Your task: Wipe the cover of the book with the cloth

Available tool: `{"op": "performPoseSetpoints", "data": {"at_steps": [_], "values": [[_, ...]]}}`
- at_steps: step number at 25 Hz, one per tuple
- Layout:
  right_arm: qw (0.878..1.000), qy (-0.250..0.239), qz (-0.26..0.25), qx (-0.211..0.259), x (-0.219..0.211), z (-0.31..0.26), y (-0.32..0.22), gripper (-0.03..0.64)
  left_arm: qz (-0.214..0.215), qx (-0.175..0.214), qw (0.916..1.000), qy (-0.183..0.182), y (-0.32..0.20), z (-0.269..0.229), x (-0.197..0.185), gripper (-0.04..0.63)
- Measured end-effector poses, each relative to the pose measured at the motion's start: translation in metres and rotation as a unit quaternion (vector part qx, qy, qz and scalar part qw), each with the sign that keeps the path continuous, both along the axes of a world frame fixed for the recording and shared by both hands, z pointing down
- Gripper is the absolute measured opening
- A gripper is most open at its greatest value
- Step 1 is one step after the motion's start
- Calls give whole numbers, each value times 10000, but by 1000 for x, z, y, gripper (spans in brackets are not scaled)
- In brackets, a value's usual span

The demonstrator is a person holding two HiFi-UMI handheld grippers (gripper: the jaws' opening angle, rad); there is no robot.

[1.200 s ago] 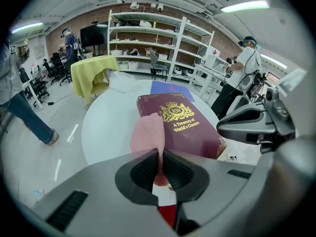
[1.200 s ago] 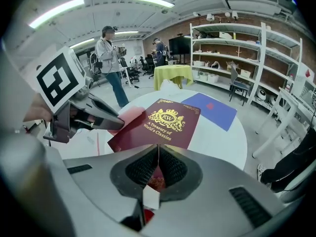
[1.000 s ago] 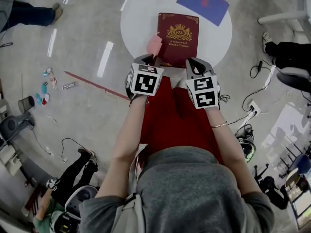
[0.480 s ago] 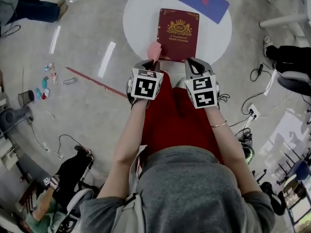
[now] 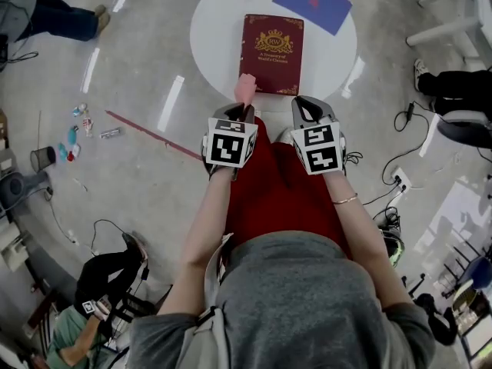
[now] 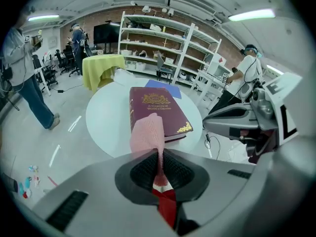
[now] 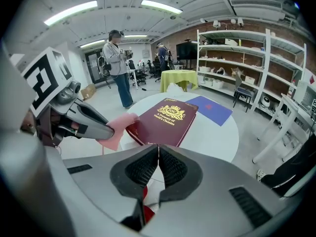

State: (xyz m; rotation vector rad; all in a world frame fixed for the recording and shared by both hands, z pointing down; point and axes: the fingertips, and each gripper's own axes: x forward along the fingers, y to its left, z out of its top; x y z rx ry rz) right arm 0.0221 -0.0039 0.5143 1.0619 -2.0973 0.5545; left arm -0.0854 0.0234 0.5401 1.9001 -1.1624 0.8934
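Note:
A dark red book [image 5: 271, 53] with a gold crest lies closed on the round white table [image 5: 215, 29]; it shows too as the book [image 6: 155, 110] and the book [image 7: 165, 120]. My left gripper [image 5: 244, 112] is shut on a pink cloth [image 5: 245, 89] that sticks out forward, just short of the book's near left corner. In the left gripper view the cloth [image 6: 147, 135] rises from between the closed jaws [image 6: 159, 154]. My right gripper [image 5: 307, 108] hangs near the table's front edge, shut and holding nothing [image 7: 158, 152].
A blue sheet [image 5: 311, 3] lies at the table's far right. Small bottles [image 5: 73, 133] and cables are scattered on the floor at left. People stand around; white chair legs [image 5: 446, 25] are at right. Shelves [image 6: 168, 43] line the far wall.
Both grippers have drawn back slightly toward me, away from the book. The pink cloth has come off the book's edge and now hangs in front of it.

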Motion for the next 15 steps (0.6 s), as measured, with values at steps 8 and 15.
{"op": "performPoseSetpoints", "data": {"at_steps": [8, 15], "values": [[9994, -129, 137, 282, 22, -15, 6, 29, -439, 353, 9960, 698, -7, -30, 23, 34], [9964, -402, 322, 670, 32, -51, -4, 29, -462, 849, 9920, 812, -16, -62, 37, 34]]}}
